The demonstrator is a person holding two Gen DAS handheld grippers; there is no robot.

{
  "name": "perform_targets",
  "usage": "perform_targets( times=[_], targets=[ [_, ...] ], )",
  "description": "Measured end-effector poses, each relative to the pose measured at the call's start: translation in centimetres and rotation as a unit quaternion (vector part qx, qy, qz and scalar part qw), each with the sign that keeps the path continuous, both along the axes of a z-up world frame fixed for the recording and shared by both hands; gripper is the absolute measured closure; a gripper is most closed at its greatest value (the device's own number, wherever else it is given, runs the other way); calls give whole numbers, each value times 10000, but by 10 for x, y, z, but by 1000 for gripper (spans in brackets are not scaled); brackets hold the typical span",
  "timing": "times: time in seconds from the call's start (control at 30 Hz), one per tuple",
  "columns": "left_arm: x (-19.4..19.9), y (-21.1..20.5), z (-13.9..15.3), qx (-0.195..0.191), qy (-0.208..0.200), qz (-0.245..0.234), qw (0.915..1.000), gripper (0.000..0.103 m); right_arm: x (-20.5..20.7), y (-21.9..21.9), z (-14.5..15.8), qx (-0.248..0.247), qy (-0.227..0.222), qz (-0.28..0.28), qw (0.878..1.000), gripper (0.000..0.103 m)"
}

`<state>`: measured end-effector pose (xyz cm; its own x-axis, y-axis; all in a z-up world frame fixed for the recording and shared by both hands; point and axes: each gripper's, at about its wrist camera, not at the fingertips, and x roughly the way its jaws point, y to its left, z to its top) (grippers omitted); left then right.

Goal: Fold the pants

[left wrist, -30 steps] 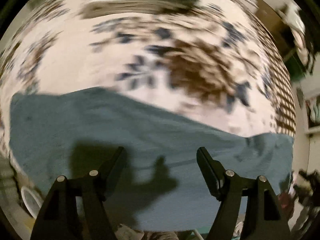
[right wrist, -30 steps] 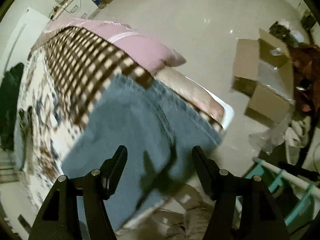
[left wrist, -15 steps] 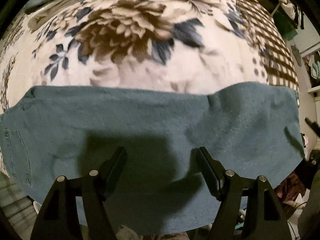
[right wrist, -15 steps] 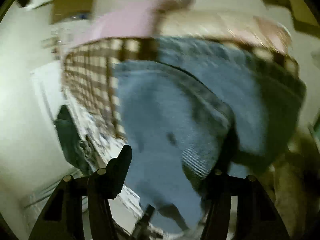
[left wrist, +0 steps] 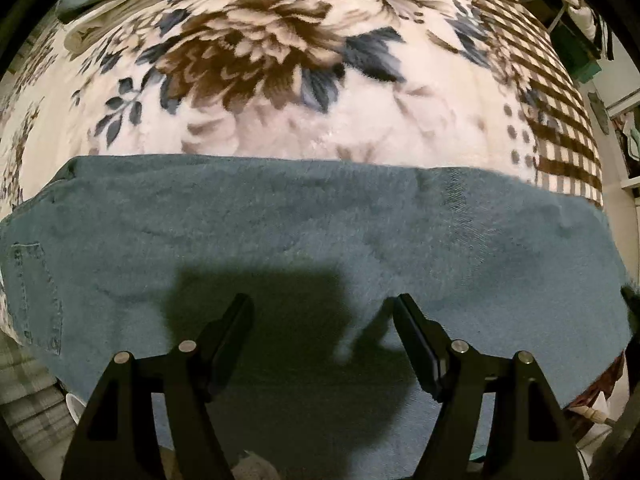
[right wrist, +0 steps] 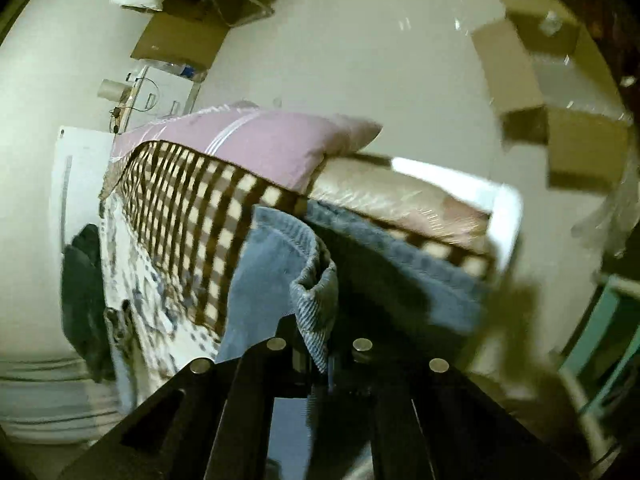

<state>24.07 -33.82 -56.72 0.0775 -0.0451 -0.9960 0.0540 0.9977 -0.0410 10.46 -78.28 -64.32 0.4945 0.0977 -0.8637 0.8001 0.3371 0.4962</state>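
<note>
Blue denim pants [left wrist: 304, 232] lie flat across the near edge of a bed covered by a floral blanket [left wrist: 280, 72]. The left gripper [left wrist: 322, 320] hovers above the pants, fingers spread. The right gripper [right wrist: 320, 354], blurred, appears to pinch a raised pants hem near the blanket's checkered border [right wrist: 188, 208].
</note>
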Motion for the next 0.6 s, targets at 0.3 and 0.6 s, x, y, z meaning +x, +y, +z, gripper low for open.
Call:
perform_targets(
  times=[0.3, 0.6],
  targets=[
    [-28, 22, 0, 68, 25, 107, 9999, 32, -43, -24, -55, 541, 638, 22, 9965, 80],
    [-50, 129, 37, 79, -194, 1220, 9923, 32, 9, 35, 47, -476, 1246, 1985, 9710, 37]
  ],
)
